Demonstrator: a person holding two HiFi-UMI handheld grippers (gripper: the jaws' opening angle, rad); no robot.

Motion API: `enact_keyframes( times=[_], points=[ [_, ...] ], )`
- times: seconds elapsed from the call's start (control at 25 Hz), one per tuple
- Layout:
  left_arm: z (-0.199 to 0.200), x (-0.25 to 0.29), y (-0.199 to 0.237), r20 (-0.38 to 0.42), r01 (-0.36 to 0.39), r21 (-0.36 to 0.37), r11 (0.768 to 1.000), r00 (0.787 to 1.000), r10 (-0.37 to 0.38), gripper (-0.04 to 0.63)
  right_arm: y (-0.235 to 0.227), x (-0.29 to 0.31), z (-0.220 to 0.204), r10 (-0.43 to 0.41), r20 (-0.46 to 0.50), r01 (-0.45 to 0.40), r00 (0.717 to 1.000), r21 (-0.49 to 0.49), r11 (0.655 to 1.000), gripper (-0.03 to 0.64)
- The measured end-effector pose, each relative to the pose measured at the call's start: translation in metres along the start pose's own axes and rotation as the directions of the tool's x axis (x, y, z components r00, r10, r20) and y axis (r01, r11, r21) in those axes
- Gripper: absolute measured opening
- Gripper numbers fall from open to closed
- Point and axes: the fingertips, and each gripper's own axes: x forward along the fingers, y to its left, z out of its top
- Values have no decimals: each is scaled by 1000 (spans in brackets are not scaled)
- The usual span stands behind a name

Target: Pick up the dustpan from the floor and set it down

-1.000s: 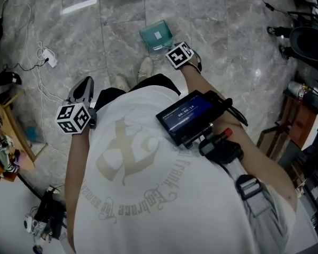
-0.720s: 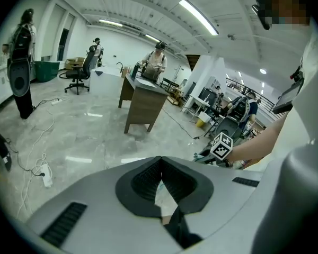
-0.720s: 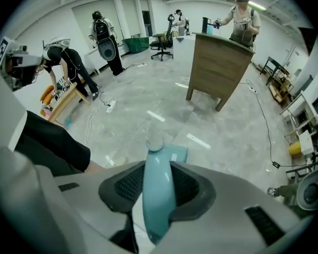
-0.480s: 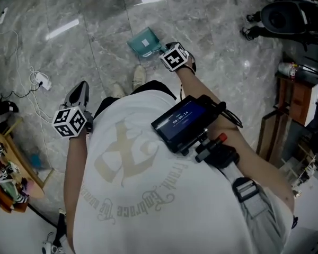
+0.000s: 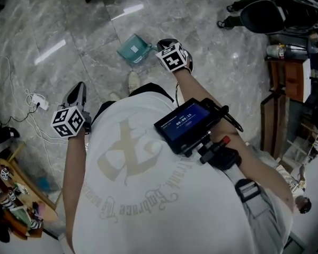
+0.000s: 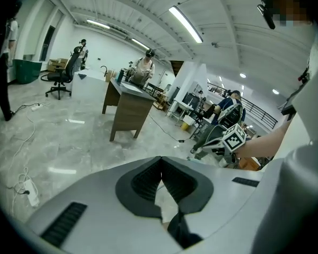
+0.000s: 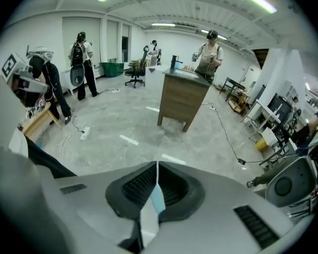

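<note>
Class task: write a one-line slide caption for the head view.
Right gripper shut on the teal dustpan; left gripper shut, empty.

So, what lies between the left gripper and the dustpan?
Only bare marble floor lies between the left gripper and the teal dustpan; the head view shows it. A white shoe sits beside that stretch.

There is one dustpan (image 5: pixel 132 49). There are two grippers: the left gripper (image 5: pixel 78 89) and the right gripper (image 5: pixel 158 45). One white power strip (image 5: pixel 38 102) lies on the floor (image 5: pixel 95 15). One wooden desk (image 7: pixel 183 102) and one office chair (image 7: pixel 135 72) stand on it farther off. One screen (image 5: pixel 186 125) sits on the chest of one person (image 5: pixel 132 194).
</note>
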Motion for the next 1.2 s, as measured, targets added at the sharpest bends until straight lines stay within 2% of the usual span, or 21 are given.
enact_keyframes(
  times=[0.12, 0.2, 0.36, 0.56, 0.72, 1.2],
  points=[
    [-6, -7, -4, 4, 19, 21, 1000, 1000, -19, 12, 15, -25, 11, 34, 115, -44, 993, 89, 995, 18],
    [-12, -16, -13, 20, 37, 48, 998, 999, -38, 12, 31, -53, 18, 54, 208, -81, 977, 123, 989, 18],
    [-6, -12, -12, 20, 85, 92, 992, 996, -87, 12, 60, -88, 52, 100, 355, -156, 930, 134, 979, 17],
    [7, 2, -20, -5, 124, 129, 984, 992, -125, 12, 76, -117, 84, 147, 457, -224, 877, 120, 967, 17],
    [7, 1, -32, -20, 160, 158, 974, 987, -159, 12, 86, -141, 85, 143, 493, -239, 858, 137, 961, 18],
    [4, 16, -34, -85, 214, 148, 966, 975, -203, 12, 81, -140, 79, 104, 479, -225, 871, 201, 953, 17]
  ],
)
